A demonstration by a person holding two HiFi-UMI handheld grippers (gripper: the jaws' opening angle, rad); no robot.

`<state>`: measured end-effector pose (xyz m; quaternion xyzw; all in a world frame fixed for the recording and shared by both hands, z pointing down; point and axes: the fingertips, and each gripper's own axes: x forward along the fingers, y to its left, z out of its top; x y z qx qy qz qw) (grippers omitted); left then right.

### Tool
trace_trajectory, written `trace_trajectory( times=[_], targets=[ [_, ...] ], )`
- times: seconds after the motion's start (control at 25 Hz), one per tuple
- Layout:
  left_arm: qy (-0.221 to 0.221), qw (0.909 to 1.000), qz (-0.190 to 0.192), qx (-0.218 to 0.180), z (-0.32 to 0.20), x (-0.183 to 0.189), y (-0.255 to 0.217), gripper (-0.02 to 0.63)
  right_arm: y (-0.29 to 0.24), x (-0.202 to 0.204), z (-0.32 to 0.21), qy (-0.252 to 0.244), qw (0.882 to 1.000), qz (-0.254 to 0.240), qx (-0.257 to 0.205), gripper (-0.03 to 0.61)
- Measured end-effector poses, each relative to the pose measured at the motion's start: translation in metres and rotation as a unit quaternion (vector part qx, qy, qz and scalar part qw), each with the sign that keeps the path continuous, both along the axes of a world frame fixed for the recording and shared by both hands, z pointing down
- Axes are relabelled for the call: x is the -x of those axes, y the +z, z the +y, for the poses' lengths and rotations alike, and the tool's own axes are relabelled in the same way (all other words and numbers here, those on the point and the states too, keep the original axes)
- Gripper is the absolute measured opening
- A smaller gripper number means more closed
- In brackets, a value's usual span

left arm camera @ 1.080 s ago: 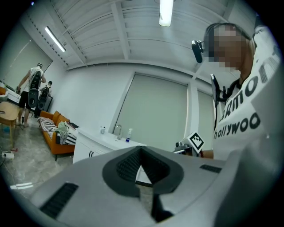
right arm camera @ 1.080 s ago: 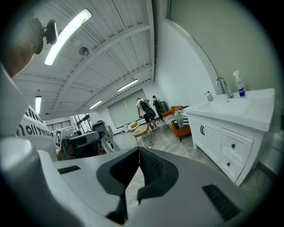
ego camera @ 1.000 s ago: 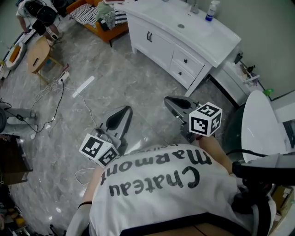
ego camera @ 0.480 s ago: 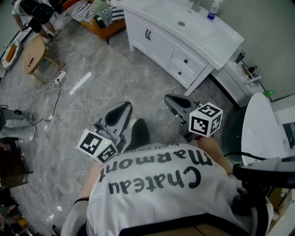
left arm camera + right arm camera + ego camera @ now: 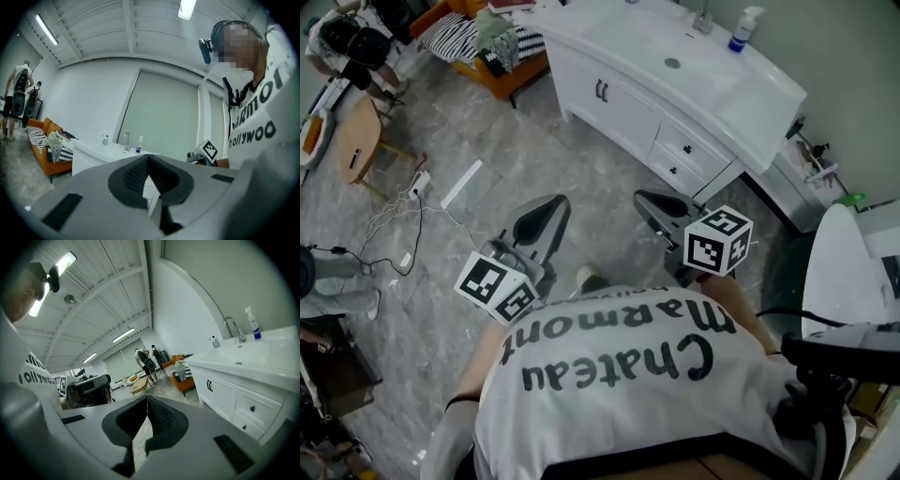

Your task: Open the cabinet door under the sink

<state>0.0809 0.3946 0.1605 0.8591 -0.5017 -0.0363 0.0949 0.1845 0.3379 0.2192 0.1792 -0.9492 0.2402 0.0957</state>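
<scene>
- Both grippers, left point(image 5: 551, 206) and right point(image 5: 649, 202), have advanced toward the vanity point(image 5: 750, 103); jaws are closed with nothing between them.
- Door point(image 5: 623, 108): rigid hinged panel, probably light and free-swinging. Hook the dark handle point(image 5: 602, 91).
- Door stands under the basin, left of the drawers point(image 5: 689, 150), well ahead of both fingertips, untouched.

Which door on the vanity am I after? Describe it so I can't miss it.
Start at the white vanity along the wall. Its cabinet door is the tall front panel on the end nearer the orange sofa. It carries upright black bar handles, while the stacked drawers beside it have small knobs.
</scene>
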Motion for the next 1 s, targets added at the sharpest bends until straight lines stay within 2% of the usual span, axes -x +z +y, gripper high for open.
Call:
trace_trajectory(
  times=[0.16,0.4,0.8,1.0],
  targets=[
    [0.010,0.9999,-0.003,-0.004,-0.042,0.027,-0.009,0.006,-0.002,0.022,-0.042,0.016,1.000,0.001,0.001,0.011],
    [0.010,0.9999,-0.011,0.002,-0.078,0.061,-0.005,0.006,0.002,0.055,-0.090,0.026,1.000,-0.006,0.010,0.011],
    [-0.004,0.9998,0.006,0.020,-0.102,0.098,0.011,0.006,0.015,0.096,-0.119,0.010,1.000,0.010,0.021,0.011],
    [-0.010,0.9988,0.035,0.031,-0.110,0.101,0.024,0.006,0.024,0.110,-0.122,-0.008,0.999,0.028,0.018,0.011]
  ],
)
